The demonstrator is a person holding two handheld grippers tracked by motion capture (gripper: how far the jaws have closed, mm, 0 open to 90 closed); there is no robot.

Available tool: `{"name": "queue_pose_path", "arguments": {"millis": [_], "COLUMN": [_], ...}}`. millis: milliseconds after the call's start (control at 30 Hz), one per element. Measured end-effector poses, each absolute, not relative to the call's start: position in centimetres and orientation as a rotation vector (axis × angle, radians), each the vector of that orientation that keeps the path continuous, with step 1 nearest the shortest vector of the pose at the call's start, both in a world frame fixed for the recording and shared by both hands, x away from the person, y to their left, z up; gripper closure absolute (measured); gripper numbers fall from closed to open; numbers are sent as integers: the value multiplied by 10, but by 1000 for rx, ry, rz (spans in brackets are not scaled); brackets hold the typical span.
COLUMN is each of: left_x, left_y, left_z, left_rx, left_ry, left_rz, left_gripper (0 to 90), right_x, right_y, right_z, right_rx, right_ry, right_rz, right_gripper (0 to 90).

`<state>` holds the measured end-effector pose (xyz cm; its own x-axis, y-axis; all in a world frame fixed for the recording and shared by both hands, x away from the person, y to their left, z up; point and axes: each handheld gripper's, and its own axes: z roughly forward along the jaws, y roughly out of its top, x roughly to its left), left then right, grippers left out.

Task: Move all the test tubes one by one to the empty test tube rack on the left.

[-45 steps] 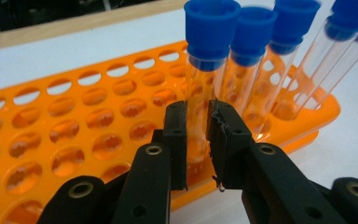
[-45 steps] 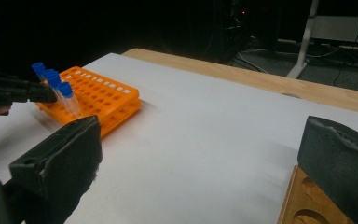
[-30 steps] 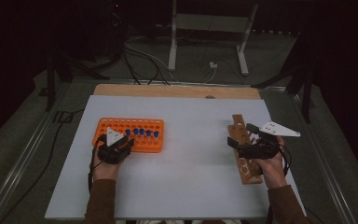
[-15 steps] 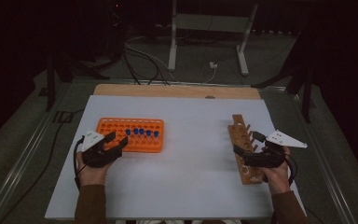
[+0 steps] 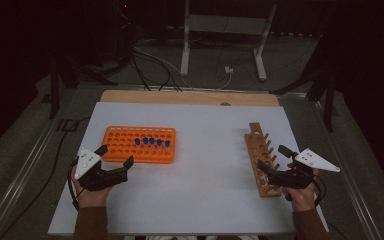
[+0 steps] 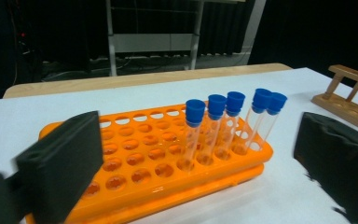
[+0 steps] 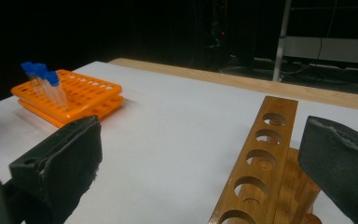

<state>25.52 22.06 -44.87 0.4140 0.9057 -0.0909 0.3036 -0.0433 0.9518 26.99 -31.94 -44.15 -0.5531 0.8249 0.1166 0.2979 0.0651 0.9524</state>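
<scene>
An orange tube rack (image 5: 130, 147) lies left of centre on the white table (image 5: 205, 150), and several clear tubes with blue caps (image 5: 151, 142) stand in its right half. My left gripper (image 5: 115, 156) is open just in front of the rack's near left corner, holding nothing. In the left gripper view the rack (image 6: 135, 154) and the capped tubes (image 6: 228, 116) sit between the wide jaws of my left gripper (image 6: 198, 140). A wooden rack (image 5: 260, 155) with a row of holes lies at the right. My right gripper (image 5: 273, 159) is open over its near end. The right gripper view shows empty holes in the wooden rack (image 7: 261, 158).
A bare wooden strip (image 5: 190, 97) runs along the table's far edge. Beyond it the floor holds cables (image 5: 150, 60) and a metal stand (image 5: 220, 30). A metal rail (image 5: 35, 155) borders the table's left side. White surface lies between the two racks.
Both hands have drawn back toward the near edge. The left gripper slid left, away from the orange rack; the right gripper moved nearer and slightly right along the wooden rack. Both stayed open.
</scene>
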Motion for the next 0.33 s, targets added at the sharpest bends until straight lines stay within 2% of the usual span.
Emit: {"name": "queue_pose_path", "arguments": {"millis": [333], "left_x": [250], "left_y": [227], "left_z": [-449], "left_rx": [1572], "left_ry": [1116], "left_rz": [728], "left_gripper": [7], "right_x": [269], "right_y": [-321], "right_z": [-447], "right_rx": [1112], "right_ry": [1903], "right_rz": [1466], "right_gripper": [0]}}
